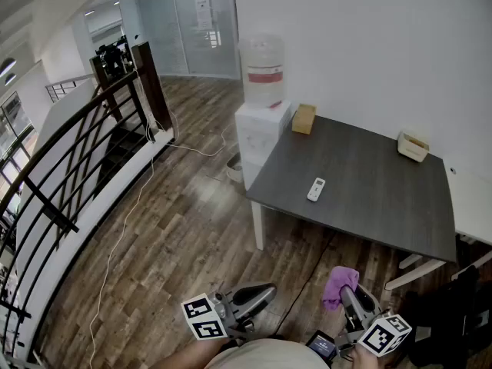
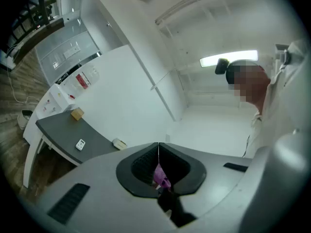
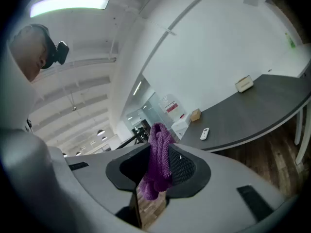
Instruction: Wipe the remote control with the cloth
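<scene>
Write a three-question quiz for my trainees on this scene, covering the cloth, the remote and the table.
1. Multiple choice: which gripper holds the purple cloth?
A) left gripper
B) right gripper
C) neither

2. True or false: the remote control lies on the dark table, and neither gripper touches it.

3. Short answer: in the head view, what stands against the table's far left corner, by the wall?

Key:
1. B. Its jaws are clamped on the cloth, and the left gripper's jaws are closed with nothing between them.
2. True.
3. A water dispenser.
</scene>
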